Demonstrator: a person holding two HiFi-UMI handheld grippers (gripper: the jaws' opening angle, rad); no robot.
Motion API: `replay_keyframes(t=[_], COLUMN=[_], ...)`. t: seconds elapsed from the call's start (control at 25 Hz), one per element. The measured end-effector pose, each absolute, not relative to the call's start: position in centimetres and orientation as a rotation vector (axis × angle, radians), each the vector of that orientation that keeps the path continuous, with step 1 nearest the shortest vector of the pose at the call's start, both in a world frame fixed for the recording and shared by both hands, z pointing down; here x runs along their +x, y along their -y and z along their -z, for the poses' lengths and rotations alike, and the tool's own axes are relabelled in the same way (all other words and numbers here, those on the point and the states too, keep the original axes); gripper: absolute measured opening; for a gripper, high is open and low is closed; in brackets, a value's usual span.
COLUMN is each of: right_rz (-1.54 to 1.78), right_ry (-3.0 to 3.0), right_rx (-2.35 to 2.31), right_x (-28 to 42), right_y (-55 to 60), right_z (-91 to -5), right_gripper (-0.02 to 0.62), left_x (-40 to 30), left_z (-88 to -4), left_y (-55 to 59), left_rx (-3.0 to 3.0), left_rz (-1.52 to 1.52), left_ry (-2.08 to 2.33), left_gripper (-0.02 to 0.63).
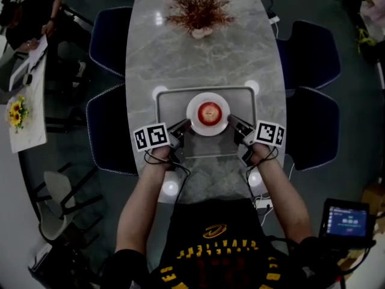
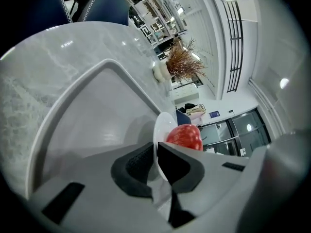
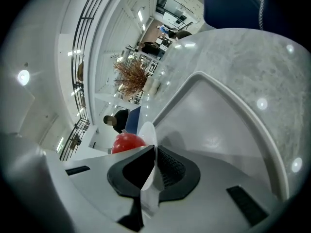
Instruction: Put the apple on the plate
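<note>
Office atrium: marble table (image 1: 240,59), blue chairs (image 1: 107,38), balcony railings (image 2: 232,38).

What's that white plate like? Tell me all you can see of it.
The plate is small, round, white and glossy, like ceramic. It sits level over the grey tray, with a red apple at its centre. The left gripper pinches its rim on one side, the right gripper the opposite side. Whether it touches the tray is unclear.

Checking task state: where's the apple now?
Head view, centre: the apple sits on the white plate over the grey tray, between the left gripper and right gripper, both gripping its rim.
</note>
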State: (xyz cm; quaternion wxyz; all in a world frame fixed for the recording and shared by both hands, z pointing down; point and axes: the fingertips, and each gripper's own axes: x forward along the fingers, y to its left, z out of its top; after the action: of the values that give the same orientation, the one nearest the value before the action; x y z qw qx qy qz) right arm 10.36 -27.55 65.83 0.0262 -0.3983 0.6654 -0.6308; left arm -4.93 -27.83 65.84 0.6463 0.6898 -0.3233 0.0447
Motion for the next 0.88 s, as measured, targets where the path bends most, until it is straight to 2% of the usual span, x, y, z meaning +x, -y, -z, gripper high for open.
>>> replay_keyframes(t=[0.52,0.6,0.88], right_rz=[1.966,1.957,1.963], right_ry=[-2.088,-2.077,-2.091], right_rx=[-1.261,-1.285,-1.315], right_x=[10.4,10.9,10.9], right_y=[27.3,27.4,27.5], right_z=[-67.6,-67.7,-68.0], right_gripper=[0.029,0.029,0.029], left_x=[-5.5,-6.1,-6.2], left_z=[-67.3,-67.6,-68.0], left_y=[27.2,27.4,27.4], left_rx=[1.534,1.530,1.540], left_rz=[-0.144,-0.142,-0.164], left_ry=[0.756,0.784,0.794], left_gripper=[0.031,0.002,0.002])
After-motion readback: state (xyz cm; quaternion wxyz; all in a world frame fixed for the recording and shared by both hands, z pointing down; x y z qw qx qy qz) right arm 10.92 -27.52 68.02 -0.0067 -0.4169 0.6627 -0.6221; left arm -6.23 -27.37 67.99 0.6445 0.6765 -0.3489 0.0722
